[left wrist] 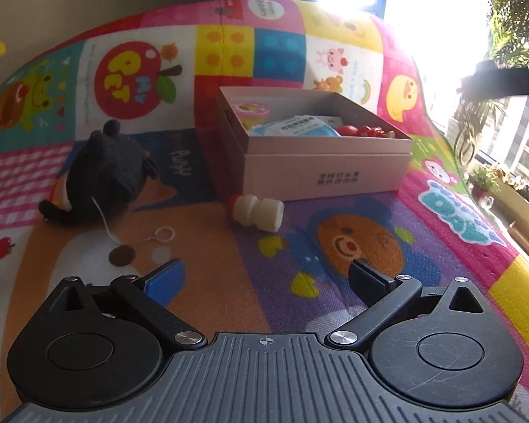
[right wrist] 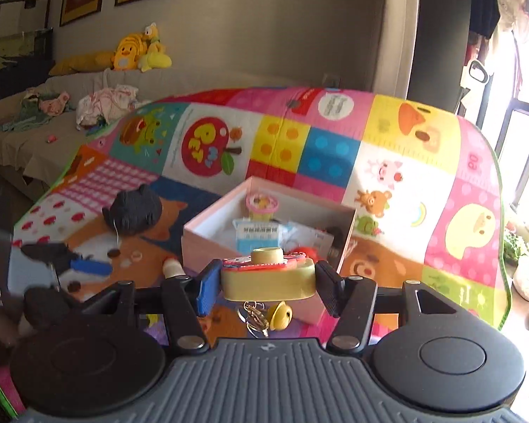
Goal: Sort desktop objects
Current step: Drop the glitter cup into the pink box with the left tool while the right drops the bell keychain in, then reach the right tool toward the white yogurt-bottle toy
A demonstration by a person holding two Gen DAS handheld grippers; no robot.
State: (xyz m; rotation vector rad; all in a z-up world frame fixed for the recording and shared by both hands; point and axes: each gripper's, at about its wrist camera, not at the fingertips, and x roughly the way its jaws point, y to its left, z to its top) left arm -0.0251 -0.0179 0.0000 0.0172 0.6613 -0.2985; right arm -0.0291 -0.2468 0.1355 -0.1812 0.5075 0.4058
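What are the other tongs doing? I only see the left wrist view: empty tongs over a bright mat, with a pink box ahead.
Observer: The right tongs are shut on a pale yellow toy.
Operator: Does anything hang off it?
Observer: Yes, a small yellow bell and some metal rings dangle beneath it.
Operator: Where is it compared with the box?
Observer: In the right wrist view it sits in front of the near wall of the pink box and looks lifted off the mat.
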